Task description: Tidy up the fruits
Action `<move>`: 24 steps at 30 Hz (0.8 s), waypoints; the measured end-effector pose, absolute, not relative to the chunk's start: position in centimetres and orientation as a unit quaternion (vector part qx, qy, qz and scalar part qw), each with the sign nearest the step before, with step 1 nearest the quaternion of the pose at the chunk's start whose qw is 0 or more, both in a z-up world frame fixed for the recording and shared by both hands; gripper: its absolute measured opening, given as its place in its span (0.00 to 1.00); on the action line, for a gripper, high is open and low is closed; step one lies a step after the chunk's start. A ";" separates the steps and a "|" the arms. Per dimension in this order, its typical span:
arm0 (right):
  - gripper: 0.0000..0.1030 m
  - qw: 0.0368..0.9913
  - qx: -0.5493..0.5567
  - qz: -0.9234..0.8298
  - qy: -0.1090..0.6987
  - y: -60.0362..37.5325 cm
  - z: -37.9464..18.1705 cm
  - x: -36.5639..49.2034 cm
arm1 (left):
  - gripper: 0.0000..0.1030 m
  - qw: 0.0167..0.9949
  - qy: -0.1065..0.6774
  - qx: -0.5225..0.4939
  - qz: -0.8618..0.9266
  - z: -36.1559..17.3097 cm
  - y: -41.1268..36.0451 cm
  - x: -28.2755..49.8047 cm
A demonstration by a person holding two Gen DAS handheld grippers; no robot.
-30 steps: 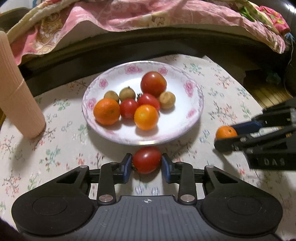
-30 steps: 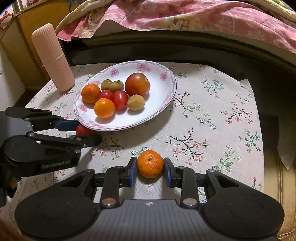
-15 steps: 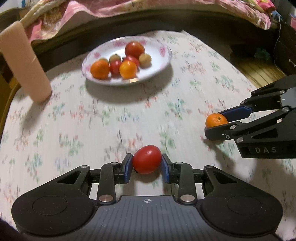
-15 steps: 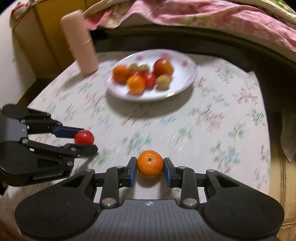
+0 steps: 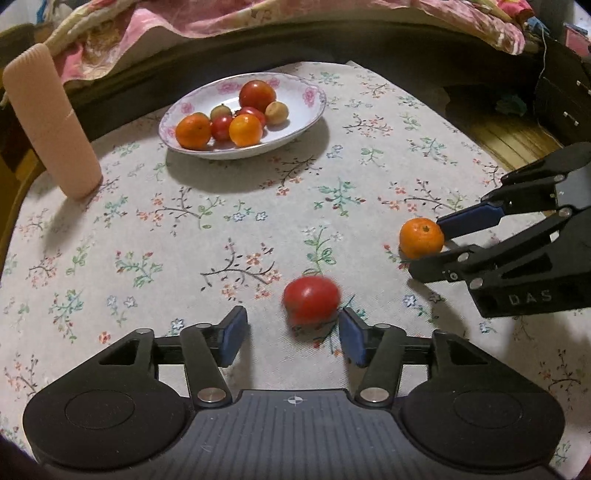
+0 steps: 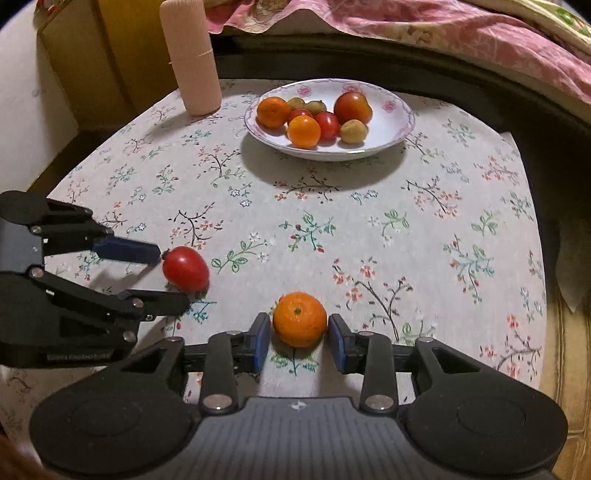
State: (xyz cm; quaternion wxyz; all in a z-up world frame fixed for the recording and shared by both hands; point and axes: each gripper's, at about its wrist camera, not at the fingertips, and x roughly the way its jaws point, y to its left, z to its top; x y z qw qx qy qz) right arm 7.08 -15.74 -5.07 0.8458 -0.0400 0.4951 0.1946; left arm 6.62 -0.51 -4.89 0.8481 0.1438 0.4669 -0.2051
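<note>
My left gripper [image 5: 291, 332] is open; a red tomato [image 5: 311, 300] sits loose and blurred on the tablecloth near its right pad, also shown in the right wrist view [image 6: 185, 268]. My right gripper [image 6: 299, 339] has its pads slightly apart on either side of an orange mandarin [image 6: 300, 319], which rests on the cloth; the mandarin also shows in the left wrist view [image 5: 421, 237]. A white floral plate [image 5: 295, 127] at the far side holds several tomatoes, mandarins and small brown fruits.
A pink ribbed cylinder [image 5: 50, 122] stands at the table's far left. A floral tablecloth [image 5: 184, 229] covers the table. A dark bed frame with a pink blanket [image 6: 424, 26] runs behind. The table's right edge drops to a wooden floor [image 5: 509, 136].
Both grippers pulled back from the plate toward the near side. My left gripper opened and let go of the tomato. My right gripper's pads eased apart around the mandarin.
</note>
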 end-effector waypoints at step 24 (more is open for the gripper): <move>0.43 0.845 -0.036 0.202 0.493 -15.3 -5.2 7.2 | 0.57 0.833 0.470 0.157 -0.245 -5.1 -1.6 5.8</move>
